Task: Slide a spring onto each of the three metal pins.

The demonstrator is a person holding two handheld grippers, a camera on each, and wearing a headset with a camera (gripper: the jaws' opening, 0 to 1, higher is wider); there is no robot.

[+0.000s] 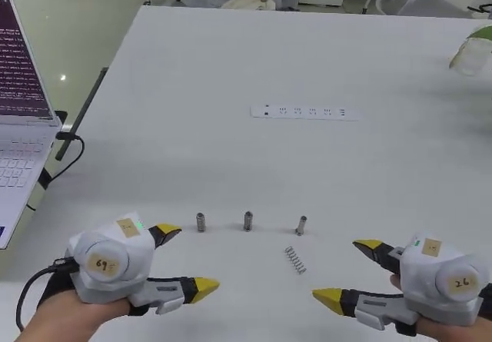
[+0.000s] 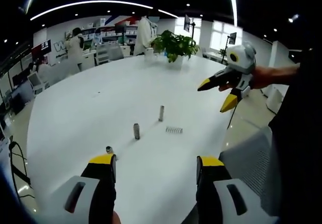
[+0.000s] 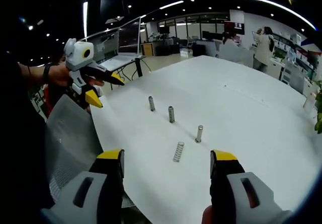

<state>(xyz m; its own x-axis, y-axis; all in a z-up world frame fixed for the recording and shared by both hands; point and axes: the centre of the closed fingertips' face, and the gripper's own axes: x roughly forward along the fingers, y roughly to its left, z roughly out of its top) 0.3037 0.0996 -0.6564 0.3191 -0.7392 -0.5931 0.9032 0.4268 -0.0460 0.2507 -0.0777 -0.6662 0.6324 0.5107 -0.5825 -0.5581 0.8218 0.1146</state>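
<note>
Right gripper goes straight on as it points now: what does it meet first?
Most likely the loose spring lying on the table just ahead of the open right gripper. The bare pin stands beyond, slightly aside. Height is unclear, so it might pass over.

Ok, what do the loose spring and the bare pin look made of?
Loose spring: probably thin steel wire, dull grey, open coils visible. Bare pin: seemingly metal, smooth and shiny, with a bright highlight down its side. The alloy cannot be told.
</note>
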